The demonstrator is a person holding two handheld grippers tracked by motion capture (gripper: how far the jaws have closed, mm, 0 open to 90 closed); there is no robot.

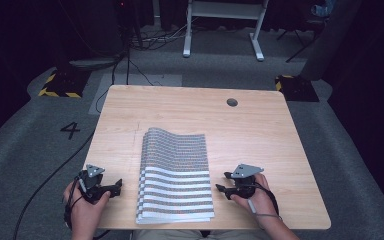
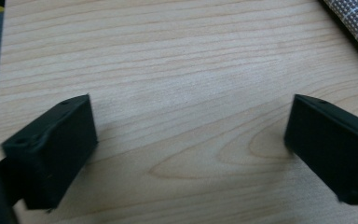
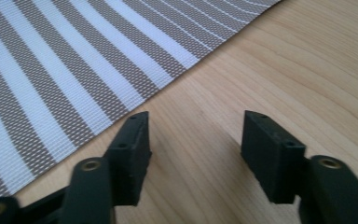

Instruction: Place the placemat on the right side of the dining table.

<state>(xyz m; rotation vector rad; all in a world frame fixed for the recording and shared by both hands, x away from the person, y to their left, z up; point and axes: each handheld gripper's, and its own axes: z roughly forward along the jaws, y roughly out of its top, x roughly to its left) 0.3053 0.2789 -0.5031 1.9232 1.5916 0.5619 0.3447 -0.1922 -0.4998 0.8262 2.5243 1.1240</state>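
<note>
Striped cloth (image 1: pixel 176 175): laid folded at the wooden table's (image 1: pixel 260 130) near edge.
Left gripper (image 2: pixel 191 140): held spread wide over bare wood.
Right gripper (image 3: pixel 196 149): held spread just beside the cloth.

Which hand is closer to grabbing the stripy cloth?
The right, probably. The right gripper is open just off the striped cloth, whose edge lies right by its fingers. The left gripper, also open, faces bare table, with the cloth farther off.
</note>
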